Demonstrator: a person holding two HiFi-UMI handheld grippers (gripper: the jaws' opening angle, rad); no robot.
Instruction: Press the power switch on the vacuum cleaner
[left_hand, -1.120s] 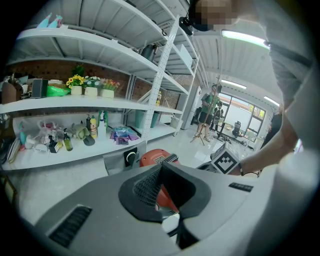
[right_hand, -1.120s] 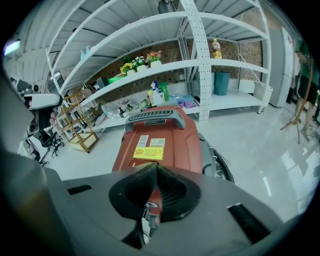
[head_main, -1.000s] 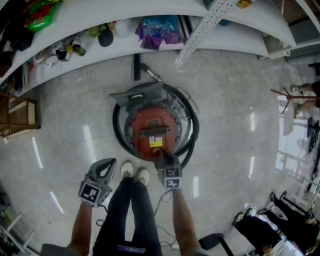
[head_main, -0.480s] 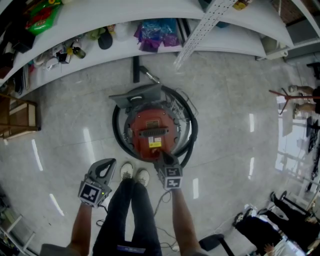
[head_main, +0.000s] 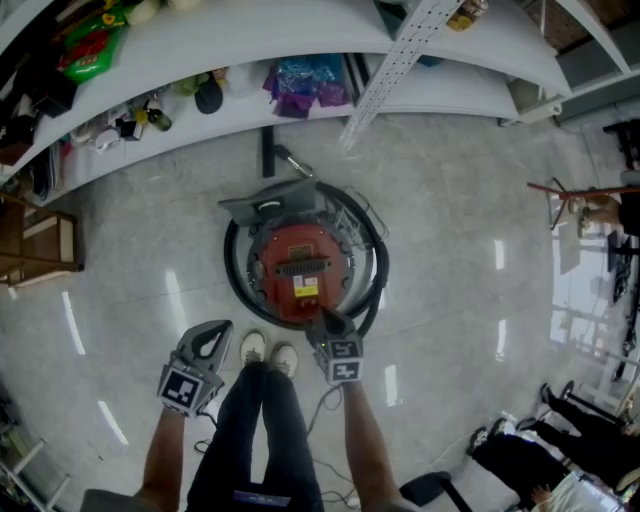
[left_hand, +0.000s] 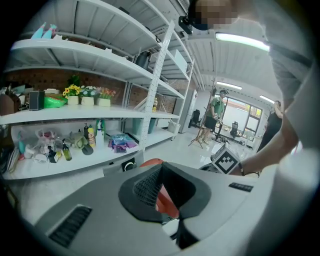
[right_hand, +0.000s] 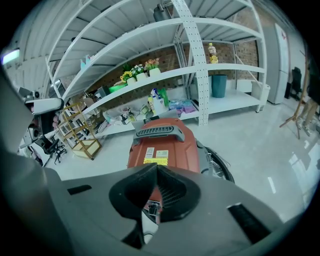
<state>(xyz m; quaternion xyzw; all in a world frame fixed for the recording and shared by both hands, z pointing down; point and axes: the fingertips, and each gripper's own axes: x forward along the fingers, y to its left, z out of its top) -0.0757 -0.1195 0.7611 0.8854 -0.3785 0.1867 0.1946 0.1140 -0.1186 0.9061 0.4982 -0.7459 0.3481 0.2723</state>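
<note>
A round red vacuum cleaner stands on the floor, with a black hose coiled round it. In the right gripper view its red body carries a grey handle and a yellow label. My right gripper is shut and hovers at the vacuum's near edge, tips pointing over the body. A small dark part shows below the tips; I cannot tell if it is the switch. My left gripper is shut with nothing in it, held over the floor to the left, and the vacuum shows behind its jaws.
White shelving with bottles and a purple bag runs behind the vacuum. A wooden rack stands at the left. My shoes are just short of the vacuum. A cable trails on the floor. People sit at the lower right.
The head view has tilted a little, so shelves and vacuum sit slightly differently in the picture. Both grippers keep nearly the same places.
</note>
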